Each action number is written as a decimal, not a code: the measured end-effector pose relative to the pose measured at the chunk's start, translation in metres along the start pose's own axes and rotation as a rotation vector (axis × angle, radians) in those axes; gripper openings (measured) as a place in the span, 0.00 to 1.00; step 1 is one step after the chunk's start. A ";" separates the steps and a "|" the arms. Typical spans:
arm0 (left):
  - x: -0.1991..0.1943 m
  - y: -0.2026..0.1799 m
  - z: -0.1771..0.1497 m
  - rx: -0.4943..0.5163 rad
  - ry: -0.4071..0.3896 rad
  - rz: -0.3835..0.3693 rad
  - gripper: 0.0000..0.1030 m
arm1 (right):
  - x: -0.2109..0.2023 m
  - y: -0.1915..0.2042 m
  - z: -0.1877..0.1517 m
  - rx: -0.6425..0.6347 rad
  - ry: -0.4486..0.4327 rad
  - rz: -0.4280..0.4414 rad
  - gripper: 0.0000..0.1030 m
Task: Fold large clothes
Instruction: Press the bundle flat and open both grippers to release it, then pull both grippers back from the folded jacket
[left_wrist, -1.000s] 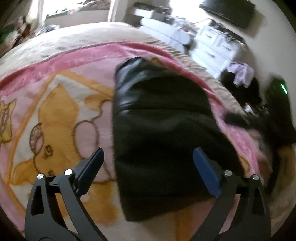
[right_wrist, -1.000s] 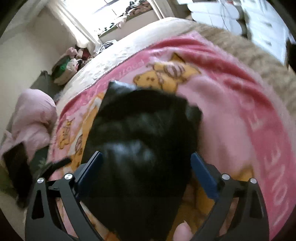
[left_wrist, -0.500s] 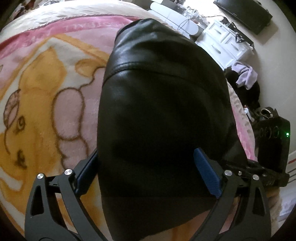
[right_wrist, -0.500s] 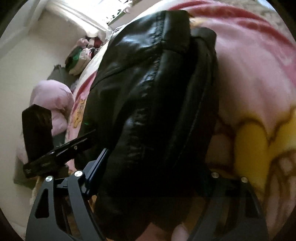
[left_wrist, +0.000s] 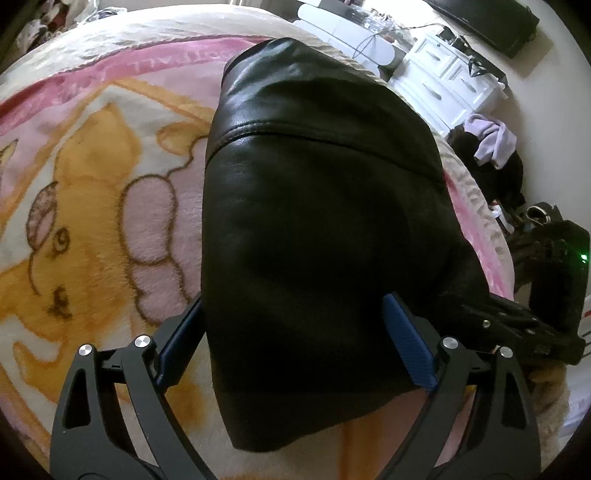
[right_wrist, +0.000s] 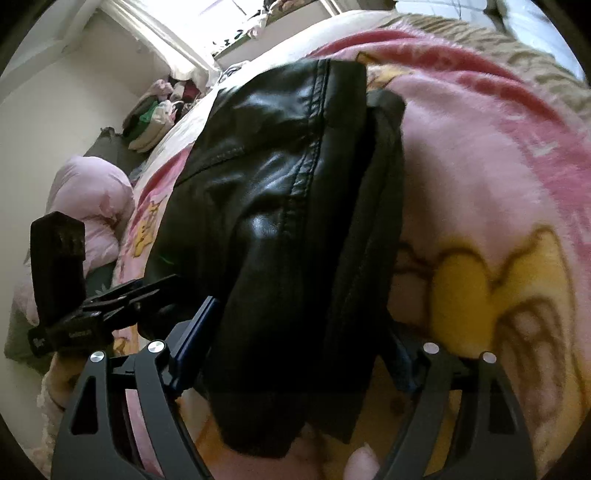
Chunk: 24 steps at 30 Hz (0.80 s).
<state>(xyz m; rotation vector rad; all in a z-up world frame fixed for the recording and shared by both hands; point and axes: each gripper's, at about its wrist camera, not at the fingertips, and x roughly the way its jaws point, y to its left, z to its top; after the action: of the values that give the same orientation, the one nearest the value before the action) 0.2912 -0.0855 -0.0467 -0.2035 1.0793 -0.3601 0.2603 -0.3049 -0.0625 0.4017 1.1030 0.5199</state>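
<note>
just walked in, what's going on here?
A person holds a gripper in each hand over a folded black leather jacket lying on a pink cartoon blanket. The left gripper and right gripper each straddle the jacket's near end, jaws spread wide around it. Whether the pads are pressing on it yet isn't clear.

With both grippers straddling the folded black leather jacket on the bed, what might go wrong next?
1. The black leather jacket looks slick and bulky; the wide left gripper may pinch only its top layer, so the fold could slide open.
2. In the right view, the layers sit offset between the right gripper fingers, so one may slip free.
3. A finger might snag the fuzzy pink blanket.
</note>
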 end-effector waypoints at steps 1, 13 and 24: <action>-0.001 0.000 0.000 0.003 -0.001 0.005 0.83 | -0.003 0.002 -0.002 -0.007 -0.009 -0.014 0.78; -0.024 -0.010 -0.003 0.051 -0.037 0.047 0.83 | -0.029 0.022 -0.014 -0.119 -0.094 -0.193 0.83; -0.060 -0.024 -0.018 0.093 -0.113 0.095 0.91 | -0.079 0.034 -0.039 -0.144 -0.223 -0.242 0.95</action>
<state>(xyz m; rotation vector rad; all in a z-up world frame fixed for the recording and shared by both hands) 0.2454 -0.0850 0.0022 -0.0886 0.9549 -0.3091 0.1899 -0.3216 -0.0015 0.1915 0.8783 0.3289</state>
